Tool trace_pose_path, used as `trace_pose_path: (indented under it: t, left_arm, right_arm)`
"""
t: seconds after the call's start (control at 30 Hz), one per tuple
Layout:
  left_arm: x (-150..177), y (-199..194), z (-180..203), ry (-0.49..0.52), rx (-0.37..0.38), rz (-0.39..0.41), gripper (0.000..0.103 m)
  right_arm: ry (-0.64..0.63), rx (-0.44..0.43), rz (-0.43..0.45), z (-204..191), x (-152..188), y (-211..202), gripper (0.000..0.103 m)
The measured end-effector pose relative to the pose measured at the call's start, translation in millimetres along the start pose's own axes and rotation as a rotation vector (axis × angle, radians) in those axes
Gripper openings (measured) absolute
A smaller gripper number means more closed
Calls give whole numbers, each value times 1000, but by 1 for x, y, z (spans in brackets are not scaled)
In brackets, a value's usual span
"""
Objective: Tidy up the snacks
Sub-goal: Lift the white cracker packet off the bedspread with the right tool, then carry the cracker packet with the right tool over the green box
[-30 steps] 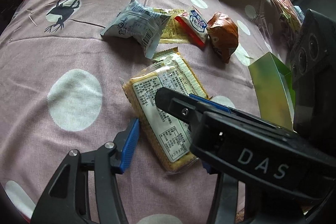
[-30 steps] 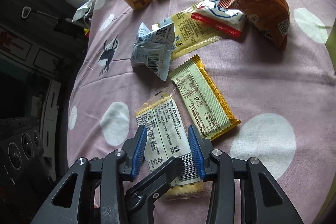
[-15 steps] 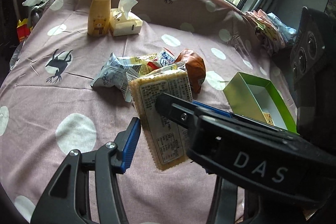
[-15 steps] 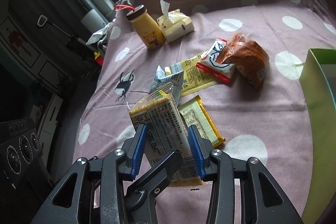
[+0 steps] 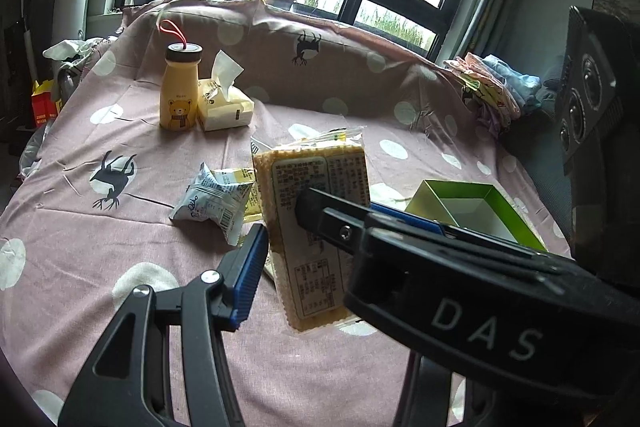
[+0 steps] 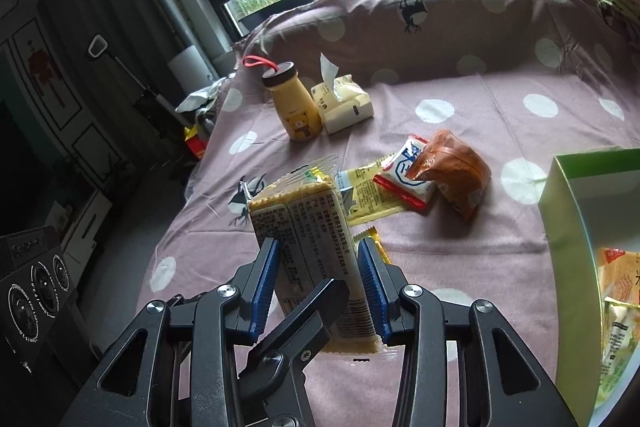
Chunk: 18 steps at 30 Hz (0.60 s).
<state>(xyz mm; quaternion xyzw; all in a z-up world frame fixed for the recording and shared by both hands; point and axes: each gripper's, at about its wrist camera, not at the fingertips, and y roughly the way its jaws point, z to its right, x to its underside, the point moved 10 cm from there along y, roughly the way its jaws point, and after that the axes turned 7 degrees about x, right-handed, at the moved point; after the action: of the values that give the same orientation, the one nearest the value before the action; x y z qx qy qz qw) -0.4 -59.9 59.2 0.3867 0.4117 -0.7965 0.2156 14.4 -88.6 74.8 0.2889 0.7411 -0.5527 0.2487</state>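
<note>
My right gripper point(image 6: 318, 287) is shut on a clear-wrapped cracker pack point(image 6: 308, 227) and holds it upright above the pink dotted cloth. The same cracker pack point(image 5: 320, 211) fills the middle of the left wrist view, with the right gripper's body in front of it. My left gripper point(image 5: 336, 251) is open around the pack without pinching it; only its left finger point(image 5: 250, 271) shows clearly. A green box point(image 6: 576, 219) with snacks inside stands at the right, also in the left wrist view point(image 5: 472, 211). Loose snacks lie on the cloth: an orange bag point(image 6: 460, 175), a red-white pack point(image 6: 408, 175), a white-blue pack point(image 5: 212, 203).
A yellow bear bottle point(image 5: 178, 95) and a tissue pack point(image 5: 224, 107) stand at the back of the cloth. A yellow wafer pack point(image 6: 374, 239) lies under the held pack. A black speaker point(image 5: 600, 131) stands at the right, folded clothes point(image 5: 492, 87) behind it.
The right gripper has lifted the cracker pack off the cloth and tilted it upright. Both views have swung up from the cloth toward the windows.
</note>
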Motion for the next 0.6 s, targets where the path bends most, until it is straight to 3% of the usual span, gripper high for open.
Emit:
trace_pose_path:
  t: [0.6]
  left_arm:
    - [-10,-13,9,24,26,76,49]
  right_arm:
    - [-16,20,51,-6,-4,-19,44]
